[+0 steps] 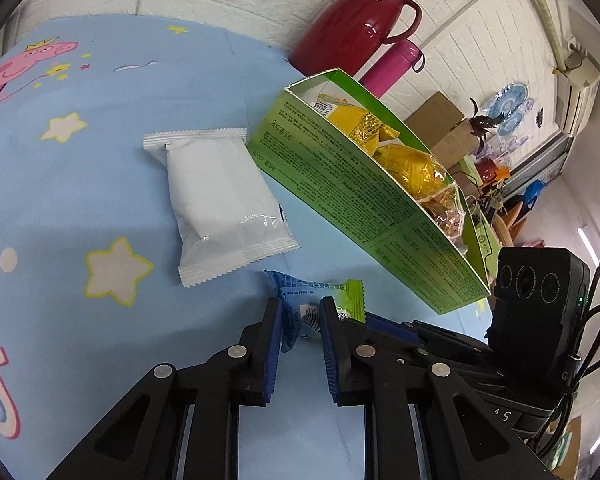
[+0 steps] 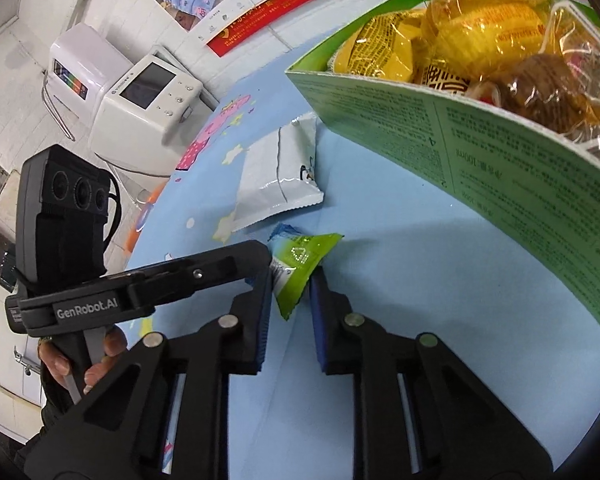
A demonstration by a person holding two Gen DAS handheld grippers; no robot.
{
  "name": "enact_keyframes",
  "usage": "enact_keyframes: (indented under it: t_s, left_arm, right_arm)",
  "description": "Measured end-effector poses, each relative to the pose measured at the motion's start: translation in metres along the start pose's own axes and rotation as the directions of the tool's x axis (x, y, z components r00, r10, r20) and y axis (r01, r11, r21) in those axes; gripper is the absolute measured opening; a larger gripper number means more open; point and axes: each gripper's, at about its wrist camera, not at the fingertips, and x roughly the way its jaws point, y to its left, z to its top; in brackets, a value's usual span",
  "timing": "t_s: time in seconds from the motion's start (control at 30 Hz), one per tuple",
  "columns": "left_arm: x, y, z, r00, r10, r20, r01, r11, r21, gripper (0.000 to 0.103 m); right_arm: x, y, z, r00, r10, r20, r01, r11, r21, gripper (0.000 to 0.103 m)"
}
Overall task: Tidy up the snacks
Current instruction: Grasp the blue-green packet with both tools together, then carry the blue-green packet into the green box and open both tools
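An open green carton [image 1: 360,188] [image 2: 500,152] stands on the blue tablecloth [image 1: 80,184], holding several yellow-wrapped snacks [image 1: 364,124]. A white packet [image 1: 220,200] [image 2: 276,176] lies flat beside it. In front of the carton my left gripper [image 1: 300,305] is shut on a small blue packet [image 1: 294,292]. A small green packet [image 1: 350,294] [image 2: 300,268] touches the blue one, and my right gripper [image 2: 290,278] is shut on it. The two grippers meet at right angles, fingertips nearly touching.
A dark red jug [image 1: 352,28] and a pink bottle [image 1: 392,64] stand behind the carton by the brick wall. A white machine [image 2: 140,96] sits off the table's left edge. A hand [image 2: 100,354] holds the left gripper's handle.
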Motion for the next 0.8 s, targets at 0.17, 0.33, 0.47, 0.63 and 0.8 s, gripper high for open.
enact_keyframes:
  t_s: [0.17,0.33,0.47,0.63,0.8]
  left_arm:
    - [-0.012,-0.027,-0.002,1.000,-0.009,0.023,0.009,0.999,0.033,0.018]
    - [-0.022,-0.064,0.003,0.998,-0.031,0.056,0.026,0.996,0.088,0.018]
    - [-0.018,-0.097,0.009,0.996,-0.059,0.065,0.050,0.990,0.135,0.018]
    - [-0.001,-0.136,0.018,0.994,-0.094,0.055,0.082,0.979,0.189,0.018]
    - [0.023,-0.166,0.028,0.992,-0.120,0.031,0.110,0.970,0.217,0.018]
  right_arm:
    - [-0.027,0.009,-0.004,0.998,-0.008,0.058,0.011,0.999,-0.040,0.020]
    - [-0.066,0.011,-0.006,0.990,-0.012,0.141,0.021,0.998,-0.062,0.020]
    - [-0.098,0.004,-0.004,0.978,-0.034,0.208,0.049,0.996,-0.070,0.020]
    - [-0.133,-0.017,-0.003,0.958,-0.062,0.279,0.077,0.996,-0.041,0.020]
    - [-0.156,-0.043,0.001,0.941,-0.081,0.328,0.085,0.996,0.004,0.020]
